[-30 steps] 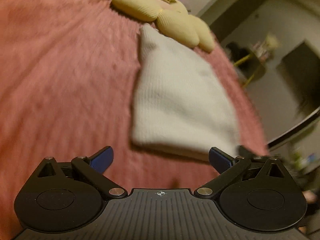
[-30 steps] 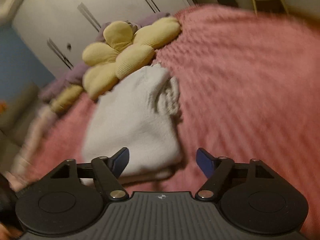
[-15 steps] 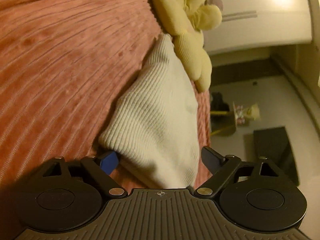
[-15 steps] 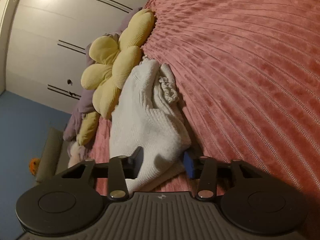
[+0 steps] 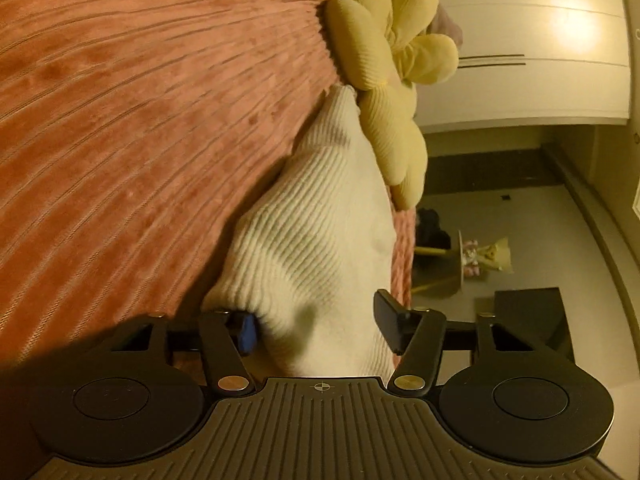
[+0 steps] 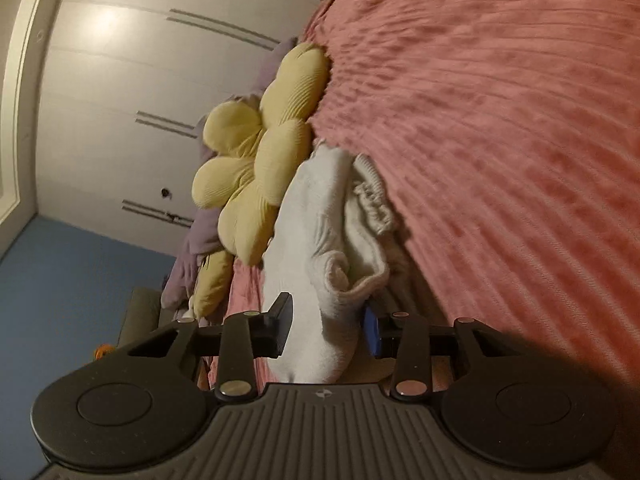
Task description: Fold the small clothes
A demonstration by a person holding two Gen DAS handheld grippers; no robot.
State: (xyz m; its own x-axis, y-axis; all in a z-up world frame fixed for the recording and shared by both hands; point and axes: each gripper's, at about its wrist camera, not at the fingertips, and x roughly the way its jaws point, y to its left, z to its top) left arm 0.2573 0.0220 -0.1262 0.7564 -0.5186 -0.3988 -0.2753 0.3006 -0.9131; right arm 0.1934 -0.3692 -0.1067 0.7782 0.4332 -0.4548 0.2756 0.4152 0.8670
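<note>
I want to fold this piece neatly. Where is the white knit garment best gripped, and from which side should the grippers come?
Probably at the two near corners of the white knit garment, coming in low from the near edge along the pink bedspread. That edge lies free, while the far end touches the yellow flower cushion. The left gripper and right gripper already straddle those corners.

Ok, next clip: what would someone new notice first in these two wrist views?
Probably the white ribbed knit garment, lying on the pink ribbed bedspread and running right into both cameras. The left hand-held gripper straddles one near corner and the right hand-held gripper pinches the other, bunched one. Just behind the garment sits a yellow flower-shaped cushion.
</note>
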